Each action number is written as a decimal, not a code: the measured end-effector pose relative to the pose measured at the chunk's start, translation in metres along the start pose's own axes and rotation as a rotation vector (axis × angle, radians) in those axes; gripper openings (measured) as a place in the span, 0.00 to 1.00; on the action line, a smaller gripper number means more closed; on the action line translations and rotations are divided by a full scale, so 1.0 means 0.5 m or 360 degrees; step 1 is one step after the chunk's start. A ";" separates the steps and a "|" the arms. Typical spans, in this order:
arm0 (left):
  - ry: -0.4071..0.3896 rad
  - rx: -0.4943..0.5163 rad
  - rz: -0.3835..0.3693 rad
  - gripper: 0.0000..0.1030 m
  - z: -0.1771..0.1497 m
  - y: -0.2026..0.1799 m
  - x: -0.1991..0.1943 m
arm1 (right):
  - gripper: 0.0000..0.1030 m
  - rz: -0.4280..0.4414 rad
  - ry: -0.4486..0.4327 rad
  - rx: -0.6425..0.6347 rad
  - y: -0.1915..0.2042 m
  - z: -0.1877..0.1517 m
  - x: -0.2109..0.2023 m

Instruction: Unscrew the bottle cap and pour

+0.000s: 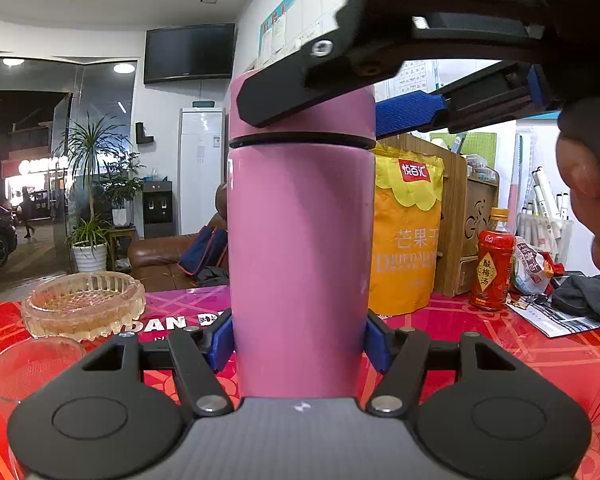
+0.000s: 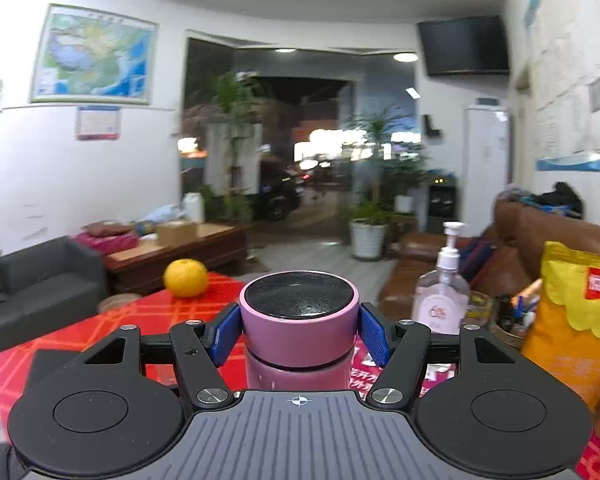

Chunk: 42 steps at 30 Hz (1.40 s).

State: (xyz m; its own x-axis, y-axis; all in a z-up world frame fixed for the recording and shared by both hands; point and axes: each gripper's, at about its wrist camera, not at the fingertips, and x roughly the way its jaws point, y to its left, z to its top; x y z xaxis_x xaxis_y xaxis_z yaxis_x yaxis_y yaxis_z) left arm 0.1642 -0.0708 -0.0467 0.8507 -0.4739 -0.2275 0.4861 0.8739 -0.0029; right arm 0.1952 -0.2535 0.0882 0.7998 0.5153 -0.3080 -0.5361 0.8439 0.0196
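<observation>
A pink bottle [image 1: 300, 248] stands upright on the red table. My left gripper [image 1: 300, 340] is shut on its lower body, blue pads against both sides. The pink cap [image 1: 300, 120] sits on top, with a black seal line showing beneath it. My right gripper [image 2: 299, 332] is shut on the cap [image 2: 299, 320], whose dark top faces up; the bottle body [image 2: 298, 372] shows below it. From the left wrist view the right gripper's fingers [image 1: 412, 112] reach across the cap from the right. A clear glass cup [image 1: 24, 372] stands at the lower left.
A glass ashtray [image 1: 84, 304] sits left of the bottle. A yellow snack bag [image 1: 404, 236], a red drink bottle [image 1: 494, 264] and a wooden box [image 1: 460, 208] stand to the right. An orange [image 2: 186, 278] and a pump bottle [image 2: 442, 292] are on the table.
</observation>
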 end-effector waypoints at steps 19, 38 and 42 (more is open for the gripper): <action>0.0003 -0.0004 -0.0005 0.64 0.001 0.001 0.007 | 0.71 0.0009 0.0059 -0.0070 -0.005 0.041 -0.015; 0.0000 0.0000 -0.0006 0.64 -0.002 0.008 -0.005 | 0.62 0.0246 0.0111 -0.0151 -0.018 0.043 0.048; -0.0001 0.0001 -0.0005 0.64 -0.003 0.005 -0.004 | 0.63 0.0377 0.0165 -0.0164 -0.044 0.062 0.064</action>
State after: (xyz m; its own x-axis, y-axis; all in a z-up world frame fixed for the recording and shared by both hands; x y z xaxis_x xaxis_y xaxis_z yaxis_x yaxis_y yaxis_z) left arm 0.1635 -0.0673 -0.0479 0.8492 -0.4768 -0.2271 0.4890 0.8723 -0.0031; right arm 0.2409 -0.2510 0.1075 0.6197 0.6740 -0.4021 -0.7338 0.6793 0.0077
